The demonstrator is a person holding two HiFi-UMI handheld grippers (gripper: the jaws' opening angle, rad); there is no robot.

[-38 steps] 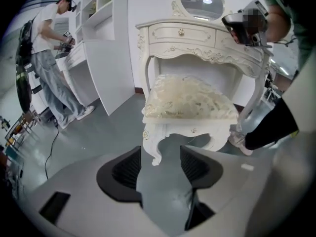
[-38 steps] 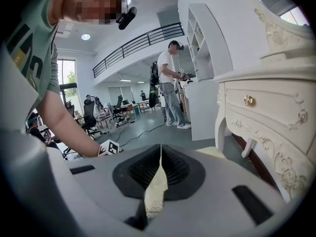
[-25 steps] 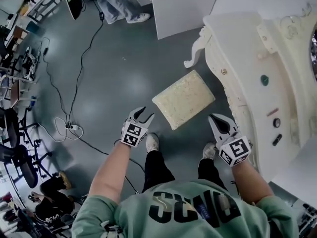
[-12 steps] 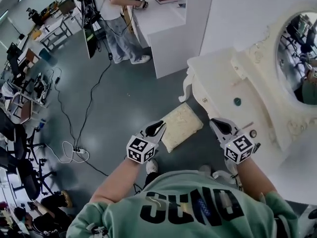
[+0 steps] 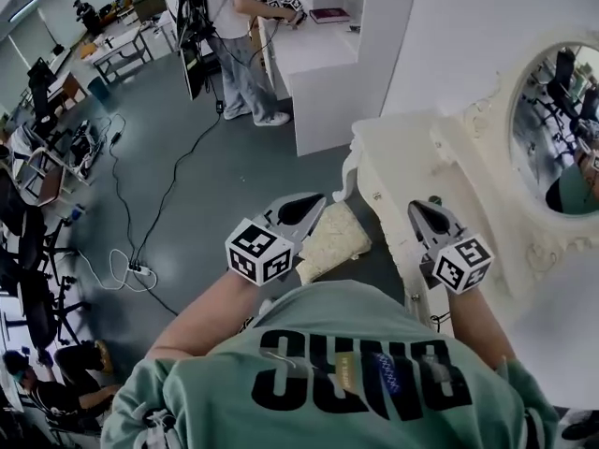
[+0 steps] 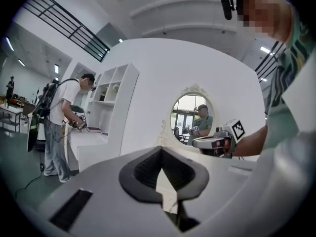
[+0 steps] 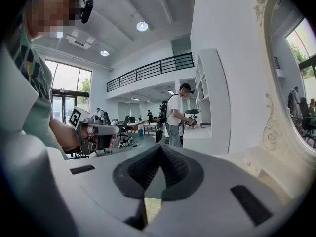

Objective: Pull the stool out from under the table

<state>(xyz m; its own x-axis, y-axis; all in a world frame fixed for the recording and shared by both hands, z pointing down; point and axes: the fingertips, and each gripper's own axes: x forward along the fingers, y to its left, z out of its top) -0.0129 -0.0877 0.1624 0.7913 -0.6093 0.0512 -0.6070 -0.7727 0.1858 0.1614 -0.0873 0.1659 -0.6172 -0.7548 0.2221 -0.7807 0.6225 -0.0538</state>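
The stool (image 5: 337, 237), with a cream cushioned top, stands on the grey floor beside the ornate cream dressing table (image 5: 398, 162), out from under it. Both grippers are held high above the stool and touch nothing. My left gripper (image 5: 314, 201) (image 6: 160, 149) points level toward the white wall; its jaws have just been closing and now meet with nothing between them. My right gripper (image 5: 421, 209) (image 7: 160, 148) hovers over the table's front edge, shut and empty. Each gripper shows in the other's view: the right gripper (image 6: 212, 142), the left gripper (image 7: 98, 130).
An oval mirror (image 5: 552, 129) rises from the table's back. A person (image 5: 243, 26) stands at a white desk and shelf unit (image 5: 328, 73) beyond the stool. Cables (image 5: 140, 251) trail over the floor at left, near office chairs (image 5: 28, 279).
Both grippers have risen well above the floor and the stool. The left jaws went from open to shut, empty. The head view has tilted up, showing the mirror and desk.
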